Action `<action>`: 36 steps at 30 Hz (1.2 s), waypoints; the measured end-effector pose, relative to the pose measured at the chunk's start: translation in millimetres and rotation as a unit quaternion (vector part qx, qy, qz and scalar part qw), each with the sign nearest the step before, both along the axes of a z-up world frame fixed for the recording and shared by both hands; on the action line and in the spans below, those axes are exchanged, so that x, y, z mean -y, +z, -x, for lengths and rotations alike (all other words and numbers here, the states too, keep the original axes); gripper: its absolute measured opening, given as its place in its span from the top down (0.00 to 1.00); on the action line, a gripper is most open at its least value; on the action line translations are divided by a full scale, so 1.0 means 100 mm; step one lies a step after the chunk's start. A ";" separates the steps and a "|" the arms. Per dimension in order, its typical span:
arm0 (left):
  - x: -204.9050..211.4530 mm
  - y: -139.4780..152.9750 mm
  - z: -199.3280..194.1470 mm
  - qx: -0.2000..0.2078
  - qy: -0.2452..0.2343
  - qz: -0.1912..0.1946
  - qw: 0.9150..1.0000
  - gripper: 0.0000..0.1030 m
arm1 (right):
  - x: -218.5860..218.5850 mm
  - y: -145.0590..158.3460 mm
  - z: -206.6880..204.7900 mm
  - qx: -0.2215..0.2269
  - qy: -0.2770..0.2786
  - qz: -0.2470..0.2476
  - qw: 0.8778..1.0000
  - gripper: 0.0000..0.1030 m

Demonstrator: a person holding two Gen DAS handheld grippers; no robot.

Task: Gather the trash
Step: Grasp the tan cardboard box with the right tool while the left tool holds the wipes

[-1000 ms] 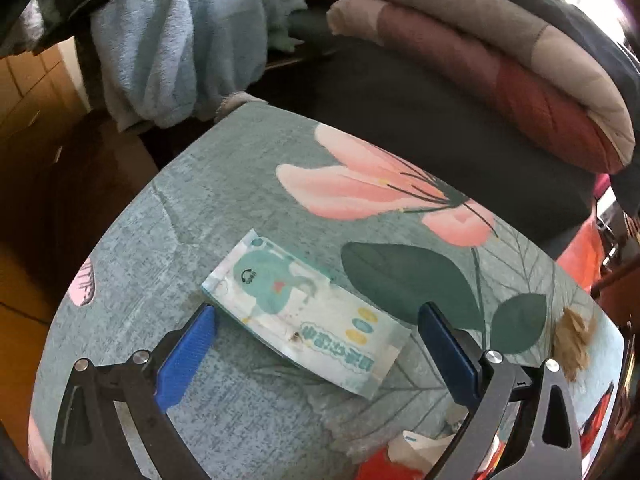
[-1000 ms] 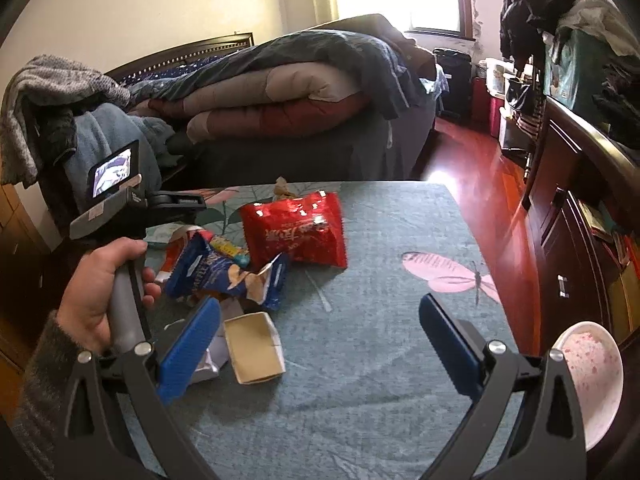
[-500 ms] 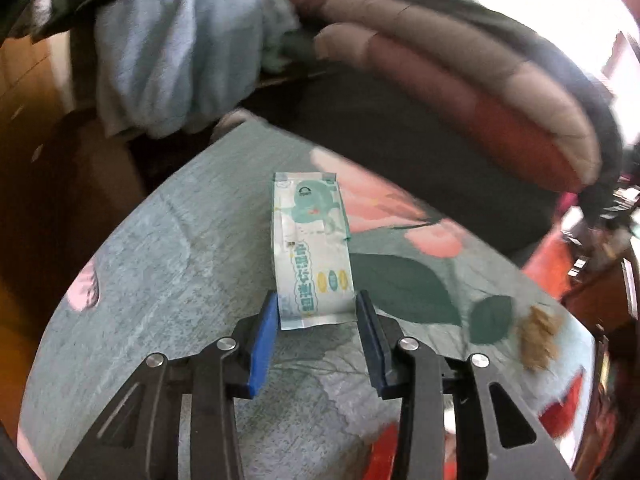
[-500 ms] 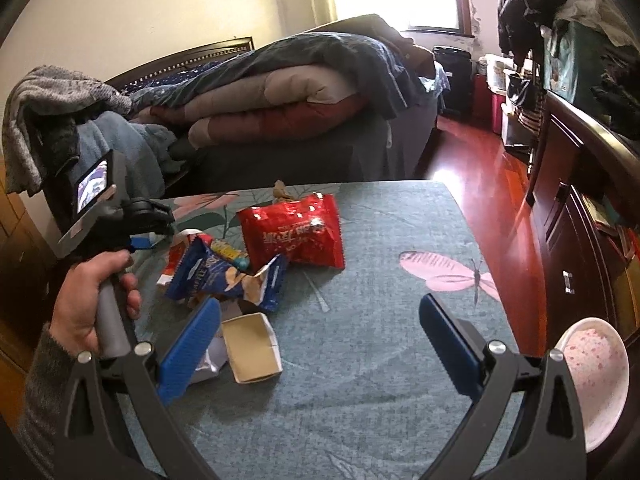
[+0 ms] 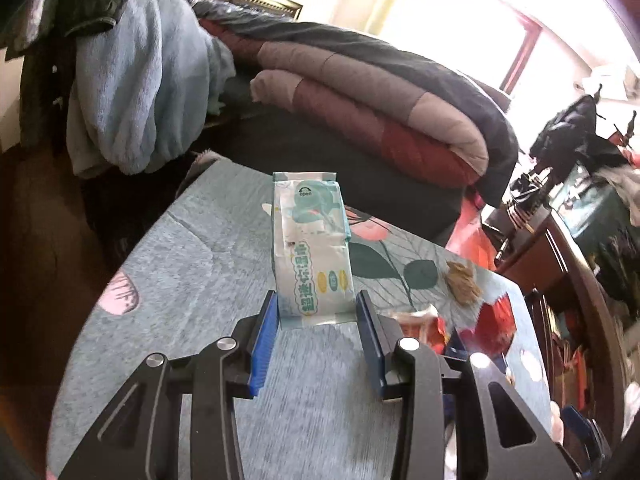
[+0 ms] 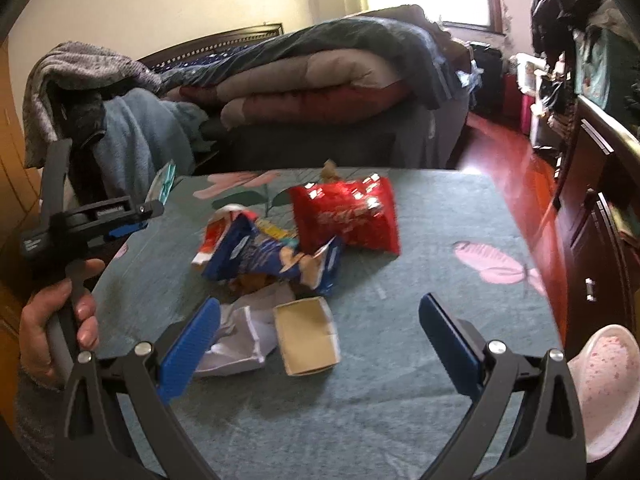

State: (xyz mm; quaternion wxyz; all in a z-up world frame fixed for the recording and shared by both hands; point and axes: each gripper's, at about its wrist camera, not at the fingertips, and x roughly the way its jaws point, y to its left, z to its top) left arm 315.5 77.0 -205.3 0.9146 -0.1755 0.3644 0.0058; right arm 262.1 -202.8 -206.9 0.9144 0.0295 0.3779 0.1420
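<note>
A white and green wet-wipes packet [image 5: 312,248] sticks up from my left gripper [image 5: 316,300], which is shut on its lower end and holds it above the table's left corner. The right wrist view shows the same gripper [image 6: 132,216] in a person's hand, with the packet [image 6: 162,184] at its tip. My right gripper [image 6: 320,304] hangs open over the teal floral tablecloth [image 6: 400,380]. Just beyond its fingers lie a small cardboard box [image 6: 308,336] and a white wrapper [image 6: 236,340]. Farther back are a blue snack bag [image 6: 272,256] and a red snack bag [image 6: 348,216].
A pink-speckled white bowl [image 6: 600,380] sits off the table's right edge. Folded quilts [image 6: 320,80] on a bed stand behind the table. A blue robe [image 5: 132,80] hangs at the left, and a dark wooden dresser [image 6: 600,200] lines the right.
My left gripper closed on the wipes packet, which lay flat between its open jaws, and lifted it off the cloth. My right gripper edged a little closer to the trash pile.
</note>
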 end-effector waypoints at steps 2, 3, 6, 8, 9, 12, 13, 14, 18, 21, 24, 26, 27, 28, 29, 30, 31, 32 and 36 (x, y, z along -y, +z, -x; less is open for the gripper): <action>0.04 0.03 0.08 0.004 -0.005 -0.011 1.000 0.62 | -0.07 -0.05 -0.02 -0.011 0.017 -0.007 1.000 0.03; 0.07 0.04 0.12 0.006 -0.007 -0.018 1.000 0.62 | -0.10 -0.07 -0.04 -0.016 0.022 -0.007 1.000 0.03; 0.14 0.05 0.18 0.009 -0.014 -0.039 0.999 0.62 | -0.19 -0.13 -0.07 -0.023 0.028 -0.002 0.999 0.03; 0.17 0.05 0.20 0.011 -0.018 -0.046 0.999 0.62 | -0.18 -0.15 -0.07 -0.023 0.020 0.000 1.000 0.04; 0.19 0.06 0.21 0.011 -0.021 -0.047 0.999 0.62 | -0.16 -0.15 -0.08 -0.022 0.016 -0.003 1.000 0.04; 0.24 0.07 0.24 0.015 -0.029 -0.049 0.998 0.62 | -0.05 -0.13 -0.08 -0.016 -0.004 -0.014 1.000 0.07; 0.25 0.07 0.25 0.016 -0.031 -0.049 0.998 0.62 | -0.01 -0.13 -0.09 -0.014 -0.011 -0.013 1.000 0.08; 0.27 0.07 0.25 0.017 -0.033 -0.050 0.998 0.62 | 0.03 -0.13 -0.10 -0.014 -0.021 -0.005 1.000 0.08; 0.33 0.07 0.26 0.022 -0.039 -0.049 0.998 0.61 | 0.06 -0.21 -0.17 -0.028 -0.034 0.033 0.998 0.14; 0.35 0.07 0.27 0.022 -0.042 -0.048 0.998 0.61 | -0.02 -0.31 -0.20 -0.047 -0.010 0.041 0.998 0.21; 0.36 0.08 0.29 0.022 -0.041 -0.048 0.998 0.61 | -0.12 -0.36 -0.20 -0.049 0.006 0.047 0.998 0.26; 0.35 0.09 0.29 0.023 -0.038 -0.049 0.998 0.61 | -0.14 -0.35 -0.21 -0.047 0.012 0.046 0.998 0.36; 0.35 0.09 0.30 0.022 -0.038 -0.048 0.998 0.61 | -0.15 -0.36 -0.22 -0.048 0.016 0.044 0.998 0.42; 0.35 0.10 0.30 0.023 -0.037 -0.048 0.998 0.61 | -0.15 -0.36 -0.23 -0.051 0.020 0.044 0.997 0.55; 0.35 0.10 0.30 0.023 -0.037 -0.048 0.998 0.61 | -0.15 -0.37 -0.24 -0.054 0.022 0.047 0.997 0.60; 0.35 0.11 0.31 0.023 -0.037 -0.049 0.998 0.61 | -0.15 -0.37 -0.23 -0.053 0.022 0.052 0.997 0.60; 0.36 0.11 0.31 0.024 -0.037 -0.049 0.998 0.61 | -0.15 -0.38 -0.22 -0.050 0.023 0.054 0.997 0.60; 0.36 0.12 0.32 0.024 -0.037 -0.049 0.998 0.61 | -0.15 -0.37 -0.22 -0.049 0.024 0.053 0.997 0.60; 0.39 0.15 0.35 0.025 -0.037 -0.051 0.998 0.61 | -0.12 -0.31 -0.15 -0.040 0.028 0.042 0.998 0.60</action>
